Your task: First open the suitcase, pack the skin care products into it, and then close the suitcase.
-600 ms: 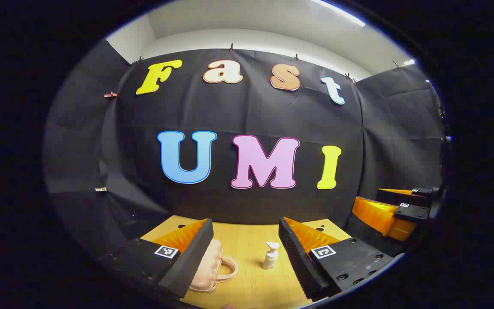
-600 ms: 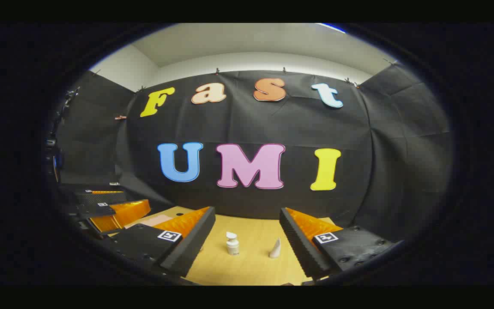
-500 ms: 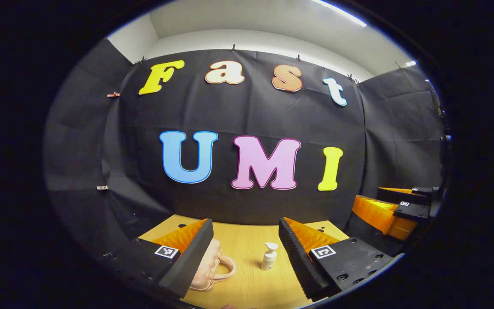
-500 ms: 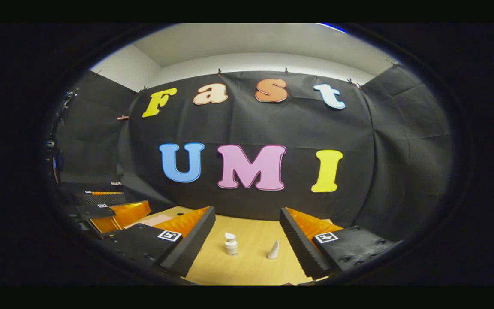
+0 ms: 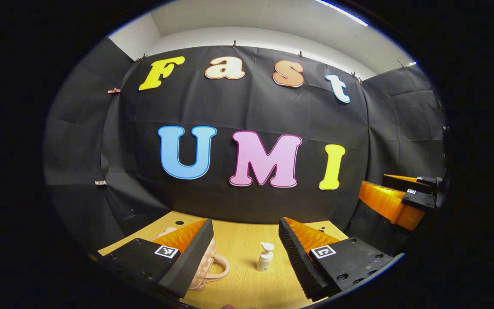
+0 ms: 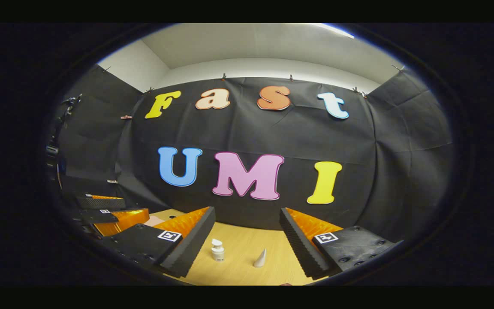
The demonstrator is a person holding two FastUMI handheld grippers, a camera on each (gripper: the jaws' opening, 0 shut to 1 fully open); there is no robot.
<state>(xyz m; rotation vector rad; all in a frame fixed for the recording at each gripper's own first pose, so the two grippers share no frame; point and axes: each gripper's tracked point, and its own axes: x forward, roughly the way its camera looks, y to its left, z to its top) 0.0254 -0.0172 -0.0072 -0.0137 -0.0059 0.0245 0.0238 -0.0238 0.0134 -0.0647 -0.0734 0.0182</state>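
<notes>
While both grippers are held above the wooden table with fingers spread wide and nothing between them, a pink case is seen closed behind the left gripper's left finger, with a pump bottle standing ahead. Ahead of the right gripper, that bottle and a white cone-shaped tube are seen apart.
</notes>
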